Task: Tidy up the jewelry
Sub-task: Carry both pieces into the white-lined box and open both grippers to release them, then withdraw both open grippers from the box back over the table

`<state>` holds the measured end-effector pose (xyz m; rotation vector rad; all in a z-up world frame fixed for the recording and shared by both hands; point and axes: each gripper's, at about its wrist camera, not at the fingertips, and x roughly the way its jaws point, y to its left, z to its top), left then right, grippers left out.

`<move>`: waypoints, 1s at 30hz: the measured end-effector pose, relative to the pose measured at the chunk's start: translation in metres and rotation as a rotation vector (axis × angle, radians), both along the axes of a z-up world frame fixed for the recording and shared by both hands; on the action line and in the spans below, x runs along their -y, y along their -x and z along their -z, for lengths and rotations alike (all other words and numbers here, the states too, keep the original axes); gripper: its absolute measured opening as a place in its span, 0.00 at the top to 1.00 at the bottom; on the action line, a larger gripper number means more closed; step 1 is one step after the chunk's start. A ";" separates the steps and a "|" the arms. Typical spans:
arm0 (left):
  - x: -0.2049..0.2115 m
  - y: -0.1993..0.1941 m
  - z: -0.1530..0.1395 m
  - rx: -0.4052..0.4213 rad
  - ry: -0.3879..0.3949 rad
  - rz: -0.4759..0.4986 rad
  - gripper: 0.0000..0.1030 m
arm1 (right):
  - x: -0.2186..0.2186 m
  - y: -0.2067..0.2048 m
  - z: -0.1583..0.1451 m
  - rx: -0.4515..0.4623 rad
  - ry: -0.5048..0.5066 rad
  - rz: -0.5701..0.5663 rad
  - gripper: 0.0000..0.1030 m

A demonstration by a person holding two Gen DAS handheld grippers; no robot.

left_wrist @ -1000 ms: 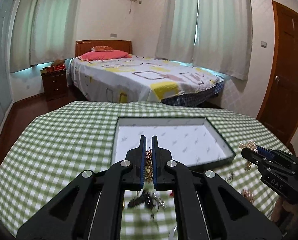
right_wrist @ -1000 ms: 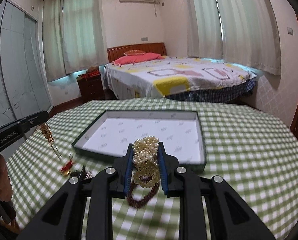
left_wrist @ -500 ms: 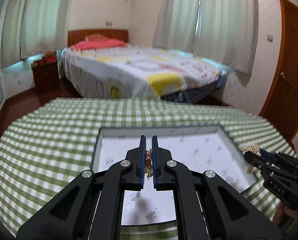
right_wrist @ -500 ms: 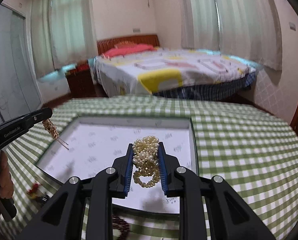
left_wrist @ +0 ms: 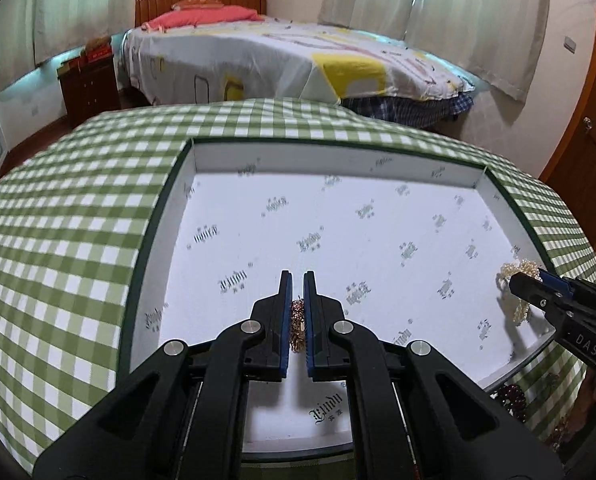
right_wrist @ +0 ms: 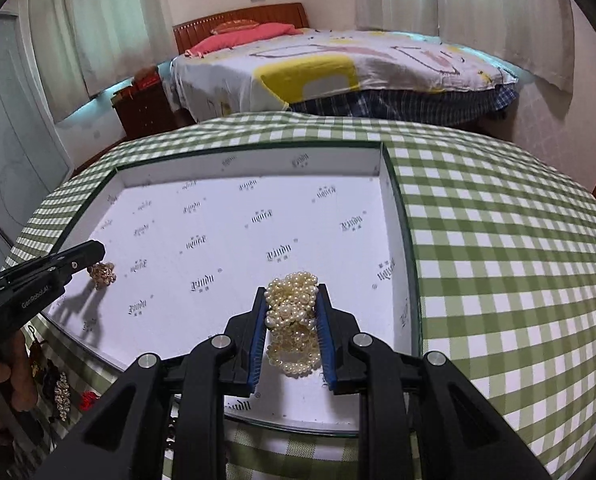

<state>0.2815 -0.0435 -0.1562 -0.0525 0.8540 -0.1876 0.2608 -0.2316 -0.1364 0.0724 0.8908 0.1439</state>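
The left gripper is keeping its jaws narrow, pinching a small gold ornament above the white tray. The right gripper is clamping a bundle of pearl strands with jaws wider apart. Both are reaching over the tray's near edge, well apart. More jewelry is lying on the checked bench beside the tray.
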 end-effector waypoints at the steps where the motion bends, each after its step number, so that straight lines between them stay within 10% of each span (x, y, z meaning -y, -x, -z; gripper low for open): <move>1: 0.001 0.000 0.001 -0.005 -0.001 0.000 0.94 | 0.001 0.000 0.001 -0.005 0.000 -0.001 0.76; 6: 0.001 0.001 0.003 -0.011 -0.003 -0.005 0.84 | -0.002 0.000 0.002 -0.017 0.016 -0.009 0.71; 9: 0.001 0.001 0.006 -0.025 0.004 -0.015 0.62 | -0.002 -0.001 0.002 -0.017 0.025 -0.010 0.48; 30: -0.013 0.056 -0.066 0.188 0.052 -0.024 0.36 | 0.004 0.048 -0.063 0.190 -0.004 0.021 0.45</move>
